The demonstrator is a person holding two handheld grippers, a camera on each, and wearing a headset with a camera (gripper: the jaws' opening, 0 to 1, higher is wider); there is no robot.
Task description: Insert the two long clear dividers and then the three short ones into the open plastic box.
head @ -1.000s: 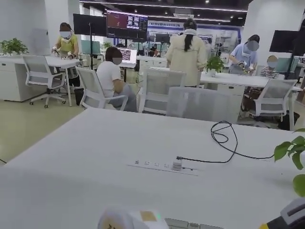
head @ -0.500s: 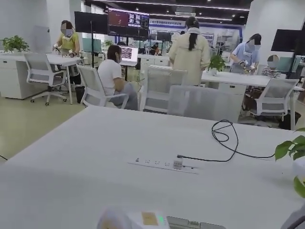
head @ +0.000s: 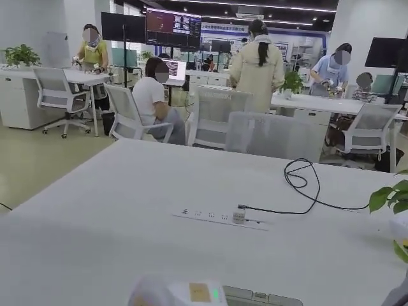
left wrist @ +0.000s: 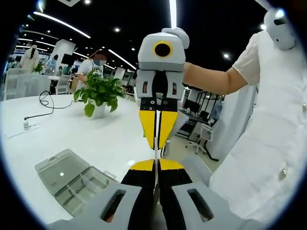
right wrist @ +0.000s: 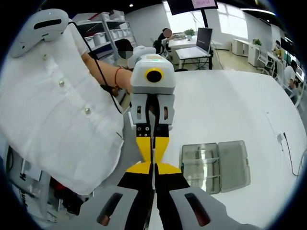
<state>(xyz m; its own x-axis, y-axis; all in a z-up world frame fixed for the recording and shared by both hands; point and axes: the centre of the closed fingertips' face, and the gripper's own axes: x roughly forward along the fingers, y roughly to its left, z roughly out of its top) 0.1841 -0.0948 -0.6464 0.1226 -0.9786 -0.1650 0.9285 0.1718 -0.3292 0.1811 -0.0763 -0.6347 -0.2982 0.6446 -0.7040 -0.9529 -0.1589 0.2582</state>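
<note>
Left gripper [left wrist: 156, 165] and right gripper [right wrist: 153, 165] face tip to tip, each pinched together, near the open plastic box [right wrist: 233, 165].

A big white table [head: 127, 210] spreads across the lower part of the head view. A power strip [head: 210, 217] lies at its middle. A black cord [head: 306, 185] curls off to the right. A plant [left wrist: 98, 93] stands on the table, upper left in the left gripper view. An open box [left wrist: 72, 179] lies at the lower left there.

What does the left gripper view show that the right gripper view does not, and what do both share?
Left gripper view: a potted plant on the white table. Right gripper view: a dark screen on a far desk. Both: the open plastic box on that table, the person's white shirt, a black cable, and the left gripper and right gripper, each shut, pointing at each other with tips close.
</note>
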